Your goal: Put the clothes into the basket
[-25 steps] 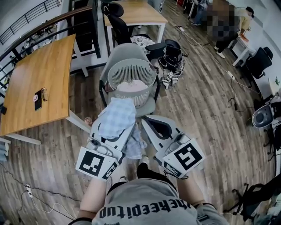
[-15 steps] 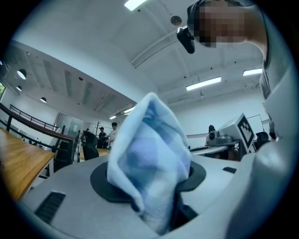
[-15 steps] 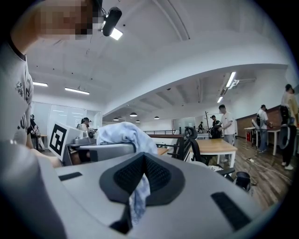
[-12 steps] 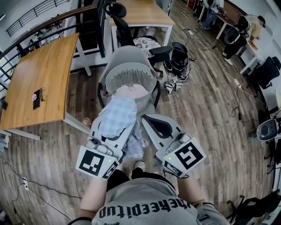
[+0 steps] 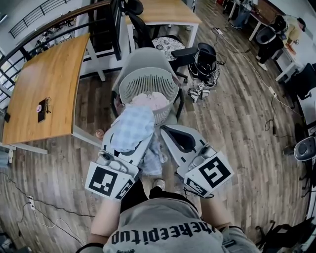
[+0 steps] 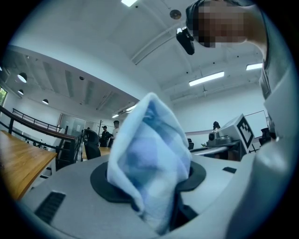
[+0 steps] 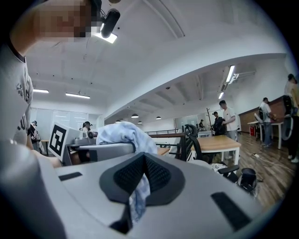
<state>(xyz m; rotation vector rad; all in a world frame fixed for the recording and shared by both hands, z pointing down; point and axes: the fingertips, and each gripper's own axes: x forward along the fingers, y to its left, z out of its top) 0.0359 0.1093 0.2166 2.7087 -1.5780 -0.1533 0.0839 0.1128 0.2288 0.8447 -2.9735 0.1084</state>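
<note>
upside-down shirt lettering [image 5: 163,236] looks like 'keepitup'. the left gripper [image 5: 131,126] has its jaws clamped on a blue checked cloth [image 6: 149,154], and the right gripper [image 5: 170,133] pinches a pale fabric strip [image 7: 139,193]. both are just near of the basket [image 5: 148,70] on a grey chair [image 5: 143,55], over a wood-plank office floor [image 5: 232,128].

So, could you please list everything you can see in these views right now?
basket: one, pale grey, on the grey chair ahead
clothes: a pile, pinkish, inside the basket
checked garment: one, pale blue, between both grippers
wooden tables: two, brown, one left, one beyond
phone: one, dark, on the left table
bag: one, black, floor right of the basket
left gripper: one, grey, jaws shut on the garment
right gripper: one, grey, jaws shut on its hanging fold
</note>
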